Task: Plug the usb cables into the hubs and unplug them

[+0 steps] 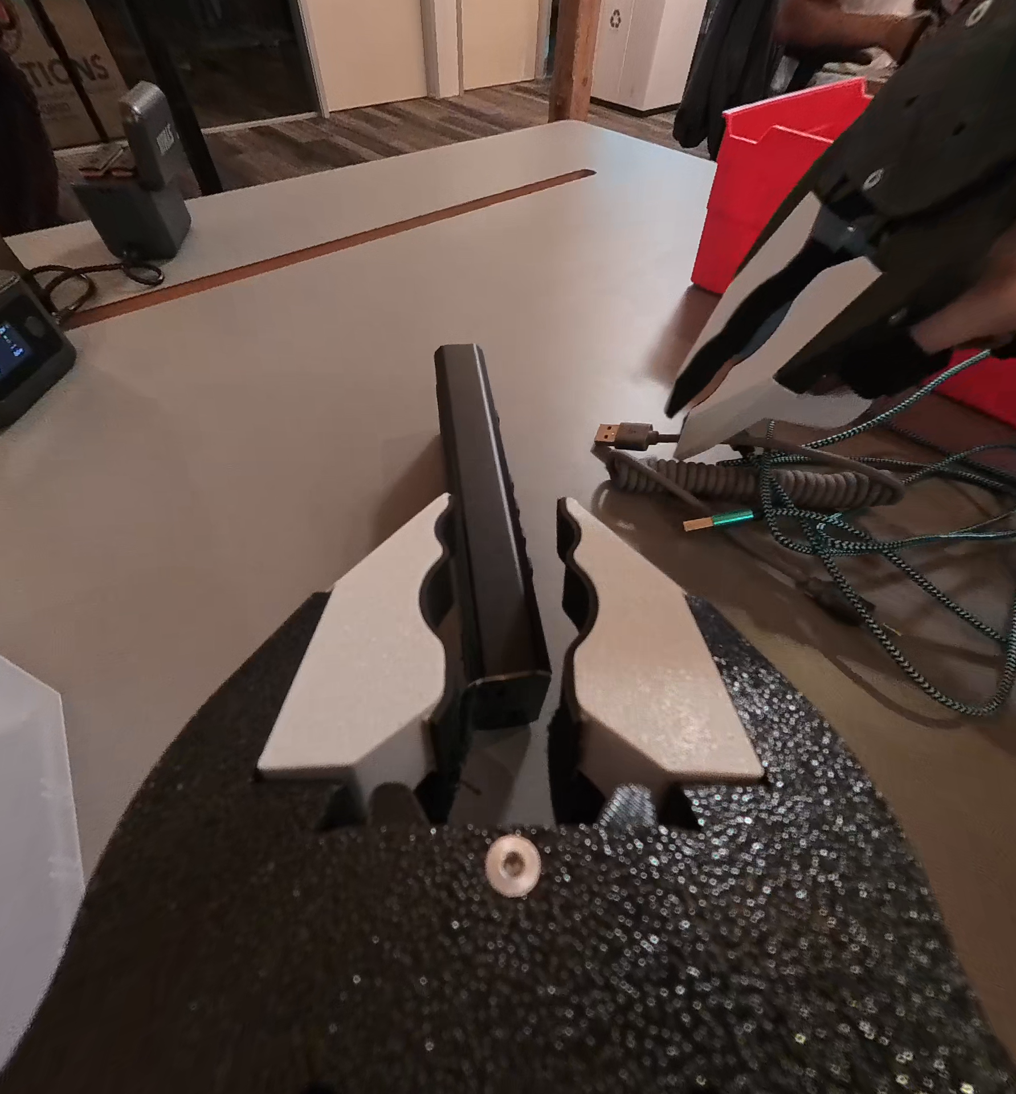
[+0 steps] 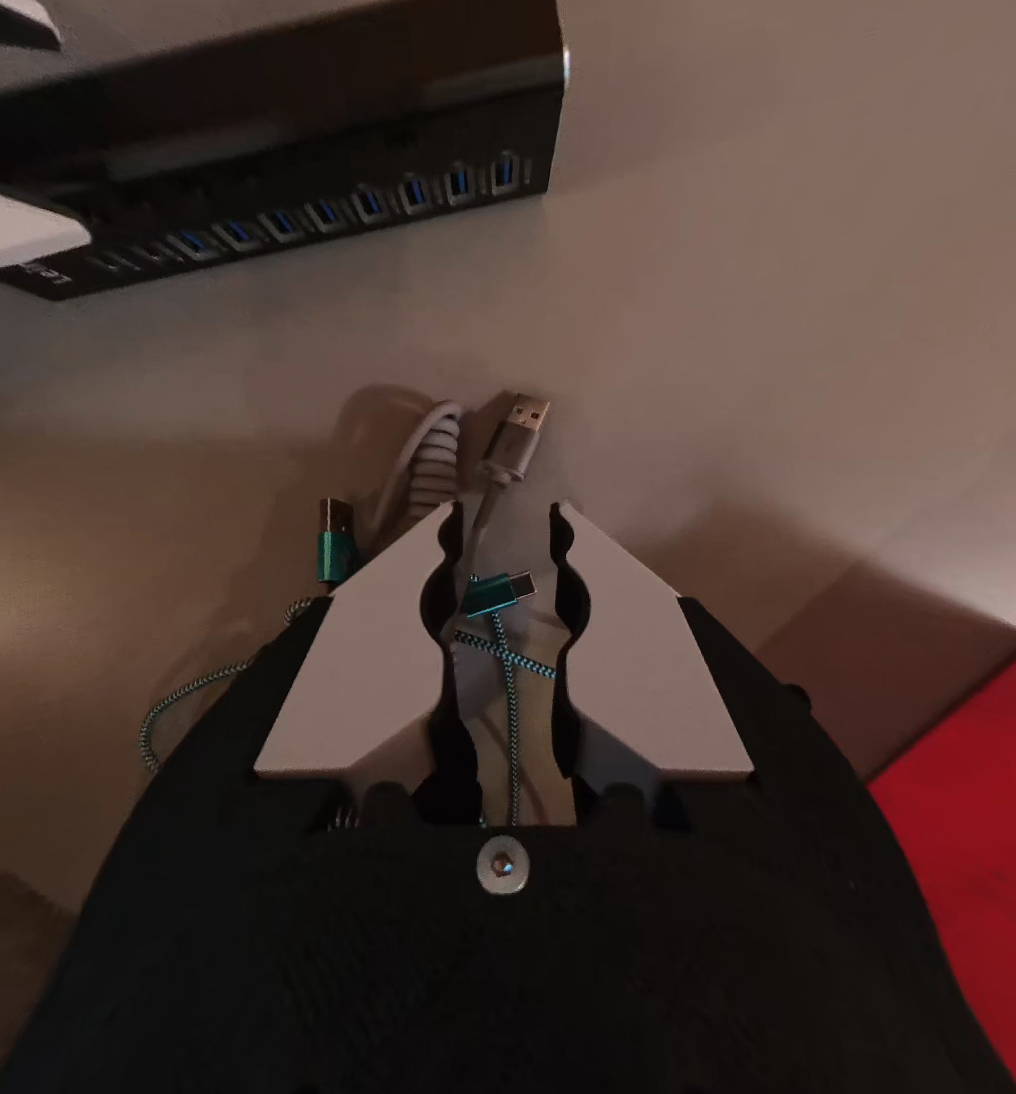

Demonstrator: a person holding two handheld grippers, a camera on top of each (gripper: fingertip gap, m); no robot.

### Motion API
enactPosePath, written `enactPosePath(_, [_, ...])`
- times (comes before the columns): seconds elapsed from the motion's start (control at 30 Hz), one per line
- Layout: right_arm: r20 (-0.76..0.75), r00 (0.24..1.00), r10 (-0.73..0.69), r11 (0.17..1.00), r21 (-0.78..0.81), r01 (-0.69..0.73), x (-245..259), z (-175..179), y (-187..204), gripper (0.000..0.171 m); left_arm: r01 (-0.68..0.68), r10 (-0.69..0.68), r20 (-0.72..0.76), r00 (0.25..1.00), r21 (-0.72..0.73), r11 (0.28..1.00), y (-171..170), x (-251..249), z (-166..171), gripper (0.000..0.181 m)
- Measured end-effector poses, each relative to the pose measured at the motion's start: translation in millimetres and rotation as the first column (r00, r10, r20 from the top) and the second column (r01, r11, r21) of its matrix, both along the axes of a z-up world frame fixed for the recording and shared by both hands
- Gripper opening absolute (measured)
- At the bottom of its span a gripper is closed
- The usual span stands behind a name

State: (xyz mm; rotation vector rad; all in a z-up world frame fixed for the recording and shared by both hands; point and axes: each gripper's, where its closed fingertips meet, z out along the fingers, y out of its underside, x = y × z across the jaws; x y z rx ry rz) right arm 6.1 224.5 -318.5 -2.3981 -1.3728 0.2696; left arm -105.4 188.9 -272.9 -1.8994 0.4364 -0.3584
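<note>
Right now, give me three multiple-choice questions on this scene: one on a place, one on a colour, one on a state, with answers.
1. Where is the black USB hub? A in the red bin; B between the fingers of the left gripper; C under the cables.
2. The braided cable's plug shell is: A teal; B orange; C white.
3. The right gripper is: A shut on a plug; B shut on the hub; C open.
B, its fingers flank the hub; A, teal metal shows; C, a gap shows between its fingers over the grey cable.
</note>
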Motion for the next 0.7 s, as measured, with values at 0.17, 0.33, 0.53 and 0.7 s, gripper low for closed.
enactPosePath(0.17, [-0.051,0.996,0.075,0.996,0.041,-0.073,-3.7,14.7,-13.9,0.001,-0.002,0.002,-0.001,1.000,0.000,1.000,-0.1,-0.5,-0.2,0.031])
enactPosePath(0.33, [-0.263,0.951,0.164,0.981,0.149,-0.128,-9.4,85.5,-52.3,0.001,0.000,0.000,0.004,1.000,0.000,1.000,-0.2,0.0,0.1,0.031])
enactPosePath(0.53, [-0.389,0.890,0.238,0.920,0.383,-0.079,10.9,195.3,-64.0,0.002,-0.001,0.001,-0.004,1.000,0.001,1.000,-0.4,-0.2,-0.3,0.031])
enactPosePath(0.7, [-0.307,0.902,0.305,0.849,0.517,-0.111,20.4,240.7,-58.3,0.001,0.000,0.000,0.009,1.000,0.001,1.000,-0.7,-0.4,0.2,0.032])
